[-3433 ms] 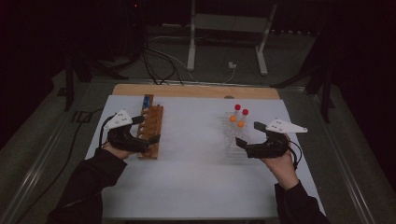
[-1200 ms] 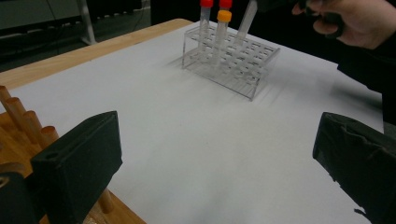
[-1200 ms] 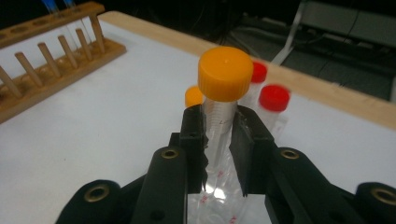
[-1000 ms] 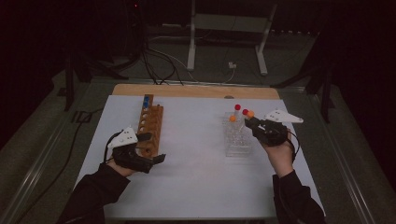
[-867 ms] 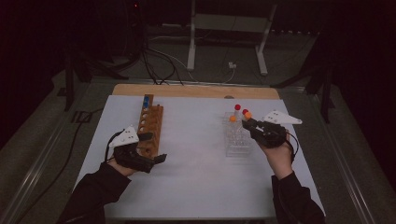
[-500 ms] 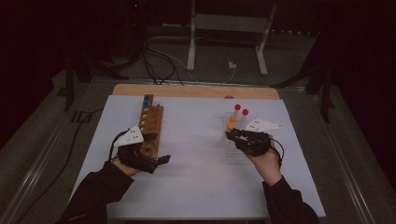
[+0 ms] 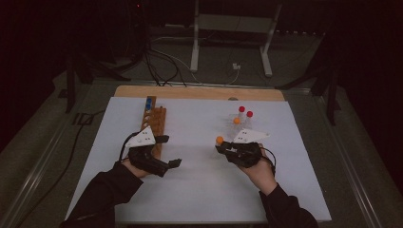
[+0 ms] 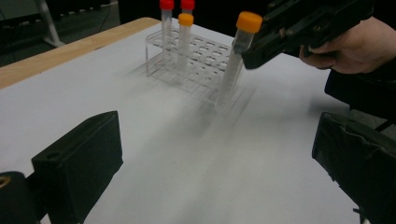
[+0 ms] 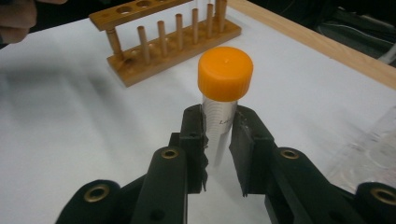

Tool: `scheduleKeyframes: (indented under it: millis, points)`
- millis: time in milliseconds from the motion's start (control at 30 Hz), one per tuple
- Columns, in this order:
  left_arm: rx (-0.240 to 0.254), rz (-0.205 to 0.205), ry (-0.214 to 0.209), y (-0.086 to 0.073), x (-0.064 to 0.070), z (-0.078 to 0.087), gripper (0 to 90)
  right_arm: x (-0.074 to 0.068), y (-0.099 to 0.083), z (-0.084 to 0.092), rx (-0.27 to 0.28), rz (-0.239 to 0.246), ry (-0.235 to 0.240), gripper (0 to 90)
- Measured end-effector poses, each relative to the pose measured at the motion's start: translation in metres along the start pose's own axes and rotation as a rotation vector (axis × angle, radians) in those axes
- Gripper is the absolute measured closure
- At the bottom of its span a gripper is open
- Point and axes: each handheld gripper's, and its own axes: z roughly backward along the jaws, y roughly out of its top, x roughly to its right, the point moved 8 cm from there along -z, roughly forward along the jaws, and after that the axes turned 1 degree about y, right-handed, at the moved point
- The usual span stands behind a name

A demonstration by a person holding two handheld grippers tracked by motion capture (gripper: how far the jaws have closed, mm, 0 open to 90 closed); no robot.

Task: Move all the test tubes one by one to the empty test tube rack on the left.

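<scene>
**Orange-capped tube out of the clear rack, clamped in the right gripper**

Right gripper (image 9: 218, 140) clenched on an orange-capped tube (image 9: 223, 100), pads pinching the clear body just under the cap. Tube held roughly upright in the right gripper view, orange cap sticking up above the jaw tips. Same tube (image 8: 236, 56) caught from the left gripper view too, hanging tilted and a bit motion-blurred, bottom end clear of the white table sheet (image 8: 154, 154) and just in front of the clear plastic rack (image 8: 205, 65). From the high view, tube's cap (image 7: 219, 139) seen at the tip of the right gripper (image 7: 223, 148), toward the middle of the table, near the rack (image 7: 237, 124) but apart from it.

Still sitting in the clear rack: two red-capped tubes (image 8: 166, 18) at the back and one more orange-capped one (image 8: 185, 30) in front of them. Upright, all three.

Left gripper (image 7: 172, 151) released, jaws spread wide with nothing but bare sheet between them in the left gripper view. Parked just beside the near end of the wooden rack (image 7: 154, 118) on the left side of the table. Wooden rack (image 9: 168, 39) also visible past the tube in the right gripper view, row of pegs along the base and holes in the top bar. Something blue (image 7: 150, 101) at its far end, too small to make out.
</scene>
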Motion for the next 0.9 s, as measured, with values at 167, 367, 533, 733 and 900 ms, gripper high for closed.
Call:
scheduleKeyframes:
  millis: [167,367,533,733,900]
  points:
    - [0.001,-0.012,-0.022,0.006,0.005,-0.006,2.6,-0.008,0.000,-0.003,-0.007,0.012,0.022,75.3]
    - [0.002,-0.031,-0.051,0.015,0.011,-0.014,2.6,-0.015,0.000,-0.006,-0.013,0.021,0.044,75.3]
    - [0.005,-0.050,-0.068,0.021,0.016,-0.020,4.3,-0.021,-0.001,-0.009,-0.021,0.031,0.062,75.3]
    - [0.009,-0.063,-0.089,0.025,0.021,-0.030,6.4,-0.027,-0.002,-0.010,-0.026,0.037,0.078,75.3]
    - [0.013,-0.081,-0.100,0.026,0.026,-0.039,11.9,-0.031,-0.002,-0.012,-0.030,0.041,0.090,75.3]
